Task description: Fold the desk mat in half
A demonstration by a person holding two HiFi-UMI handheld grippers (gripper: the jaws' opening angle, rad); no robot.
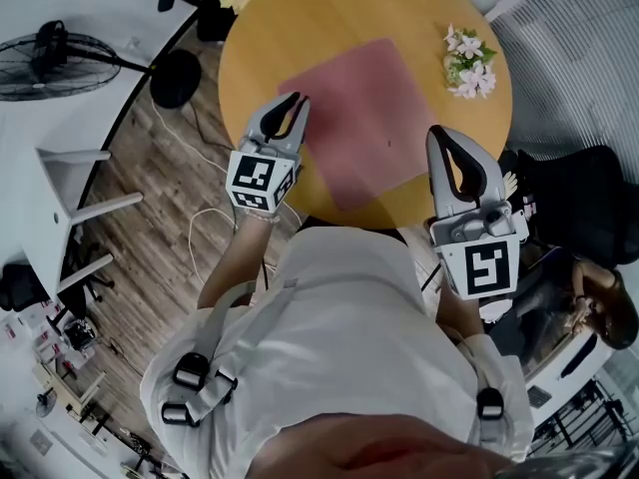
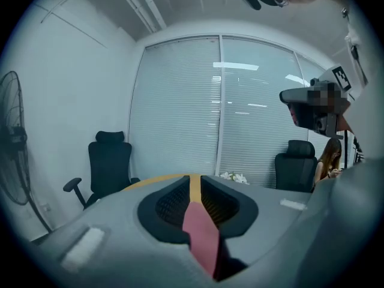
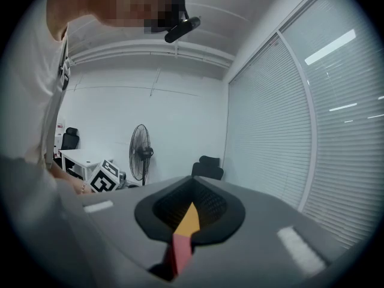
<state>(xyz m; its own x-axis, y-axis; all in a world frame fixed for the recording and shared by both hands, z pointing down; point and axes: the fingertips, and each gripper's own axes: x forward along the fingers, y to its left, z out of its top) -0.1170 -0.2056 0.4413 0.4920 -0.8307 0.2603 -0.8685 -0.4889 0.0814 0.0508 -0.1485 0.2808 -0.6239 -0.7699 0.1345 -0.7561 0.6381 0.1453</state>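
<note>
Pink desk mat [image 1: 364, 118] lies flat in the middle of the round wooden table [image 1: 260, 28], with white flowers [image 1: 468, 63] at the far right rim. Left gripper [image 1: 291, 105] is at the mat's left corner. Its jaws stand a narrow slit apart, and through the slit the left gripper view shows a strip of pink mat with table edge beyond. Nothing looks pinched there. Over on the right, the right gripper [image 1: 446, 138] sits at the mat's right corner with its tips drawn together. Its own view shows only a wedge of table and mat between the pads, and no grip on anything.
</note>
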